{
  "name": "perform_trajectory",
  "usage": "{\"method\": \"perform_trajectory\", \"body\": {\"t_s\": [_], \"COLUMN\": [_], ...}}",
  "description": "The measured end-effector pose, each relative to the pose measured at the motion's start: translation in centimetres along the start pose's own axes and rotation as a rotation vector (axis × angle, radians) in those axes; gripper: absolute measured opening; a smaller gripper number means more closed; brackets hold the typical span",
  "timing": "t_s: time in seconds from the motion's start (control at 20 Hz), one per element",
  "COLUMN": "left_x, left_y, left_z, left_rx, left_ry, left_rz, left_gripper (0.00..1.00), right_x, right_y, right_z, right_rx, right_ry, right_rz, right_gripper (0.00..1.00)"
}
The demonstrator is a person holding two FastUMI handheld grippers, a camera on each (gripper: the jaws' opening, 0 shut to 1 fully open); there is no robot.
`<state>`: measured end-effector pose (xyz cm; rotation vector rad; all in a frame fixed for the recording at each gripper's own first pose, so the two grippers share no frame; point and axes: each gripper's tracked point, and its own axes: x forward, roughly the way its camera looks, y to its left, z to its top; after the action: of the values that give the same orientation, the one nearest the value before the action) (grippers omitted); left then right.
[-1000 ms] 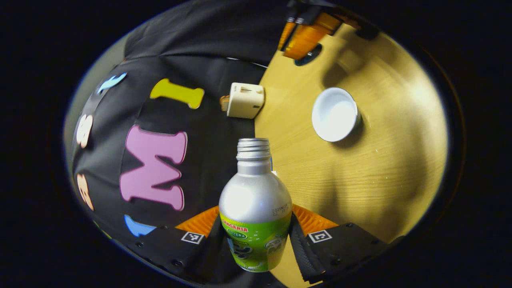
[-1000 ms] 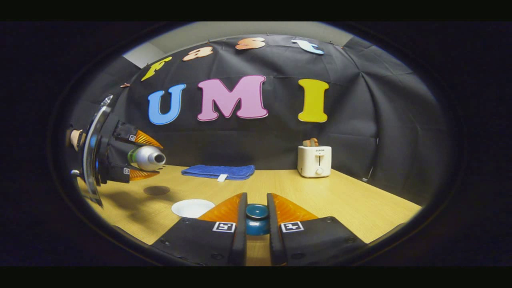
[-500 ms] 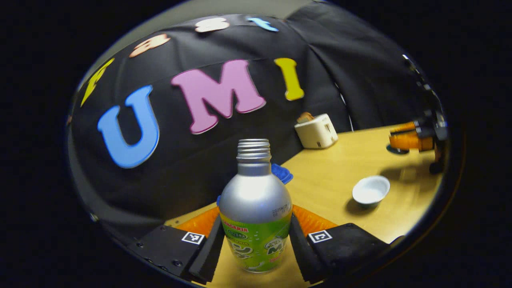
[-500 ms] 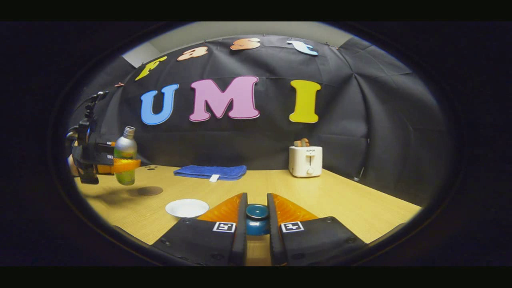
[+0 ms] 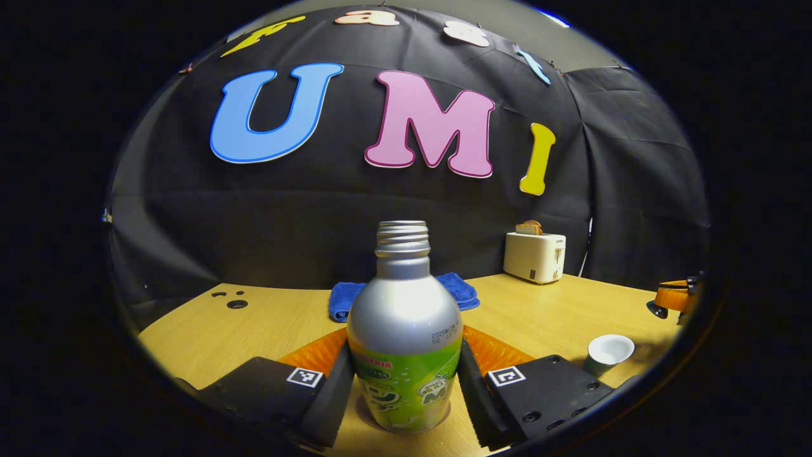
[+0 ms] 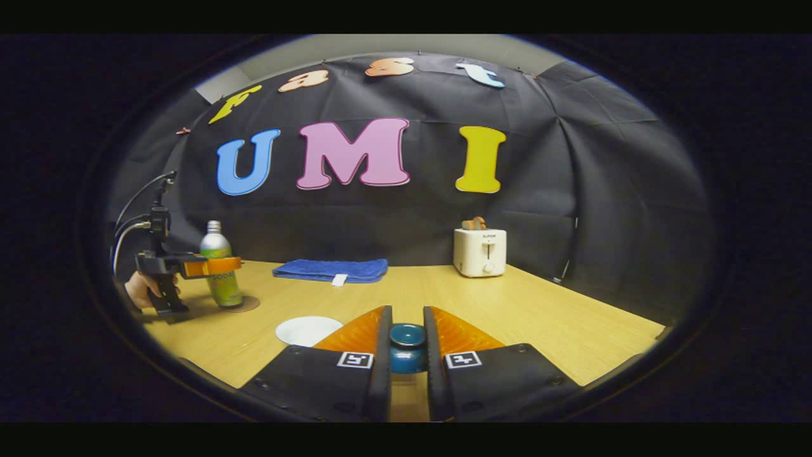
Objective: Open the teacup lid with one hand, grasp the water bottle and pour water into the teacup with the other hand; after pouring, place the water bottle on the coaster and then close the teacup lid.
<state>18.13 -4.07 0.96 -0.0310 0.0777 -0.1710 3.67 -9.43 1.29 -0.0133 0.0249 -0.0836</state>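
A silver water bottle [image 5: 403,317] with a green label and no cap stands upright on a dark round coaster [image 5: 380,419]. My left gripper [image 5: 405,348] is shut on its lower body. In the right gripper view the bottle [image 6: 219,271] rests on the coaster [image 6: 244,305] at the far left, with the left gripper [image 6: 206,266] and a hand [image 6: 141,289] on it. My right gripper [image 6: 407,320] is shut on the teal knob of the teacup lid [image 6: 406,349], held above the table. The open teacup [image 5: 608,352] [image 6: 308,330] is white inside and sits between the two grippers.
A folded blue towel [image 6: 330,270] lies at the back by the black cloth wall. To its right stands a white toaster [image 6: 480,252] with bread in it. Small holes [image 5: 236,303] mark the wooden table [image 6: 539,317] at the left.
The bottle swung from tilted over the teacup back to upright, then moved left and down onto the coaster. My right gripper kept the lid nearly still.
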Motion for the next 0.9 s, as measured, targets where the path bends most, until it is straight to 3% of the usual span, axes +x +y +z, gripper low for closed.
{"method": "perform_trajectory", "body": {"t_s": [0.05, 0.15, 0.2, 0.25, 0.35, 0.45, 0.55, 0.7, 0.75, 0.8, 0.9], "left_x": [0.1, -0.1, -0.2, -0.1, -0.1, -0.2, -0.3, -0.1, -0.1, -0.3, -0.7], "left_y": [0.3, 0.2, 0.3, 0.2, 0.3, 0.1, 0.2, 0.3, 0.3, 0.6, 0.6], "left_z": [0.0, -0.1, -0.1, -0.1, -0.2, 0.0, -0.1, 0.0, 0.0, -0.2, -1.2], "left_rx": [0.001, 0.004, 0.003, 0.004, 0.006, 0.007, 0.006, 0.005, 0.006, 0.004, 0.02], "left_ry": [-0.008, -0.016, -0.014, -0.008, 0.001, 0.005, 0.005, 0.021, 0.032, 0.038, 0.05], "left_rz": [-0.001, -0.006, -0.006, -0.005, 0.002, 0.01, 0.006, -0.016, -0.028, -0.033, -0.037], "left_gripper": [0.8, 0.8, 0.8, 0.8, 0.8, 0.8, 0.81, 0.84, 0.84, 0.88, 0.99], "right_x": [0.0, 0.0, 0.1, 0.1, 0.1, 0.2, 0.2, 0.3, 0.3, 0.2, 0.1], "right_y": [0.5, 1.3, 1.5, 1.7, 2.2, 2.6, 3.1, 3.5, 3.6, 3.8, 4.4], "right_z": [0.3, 0.7, 0.8, 0.9, 0.7, 0.1, -0.5, -0.8, -0.7, -0.6, -0.5], "right_rx": [0.005, 0.003, -0.008, -0.02, -0.029, -0.017, -0.008, -0.016, -0.019, -0.022, -0.031], "right_ry": [-0.003, -0.006, -0.007, -0.006, 0.0, 0.021, 0.036, 0.043, 0.041, 0.04, 0.039], "right_rz": [0.009, 0.024, 0.027, 0.029, 0.043, 0.053, 0.061, 0.068, 0.071, 0.076, 0.093], "right_gripper": [0.27, 0.3, 0.22, 0.26, 0.22, 0.3, 0.27, 0.31, 0.27, 0.23, 0.27]}}
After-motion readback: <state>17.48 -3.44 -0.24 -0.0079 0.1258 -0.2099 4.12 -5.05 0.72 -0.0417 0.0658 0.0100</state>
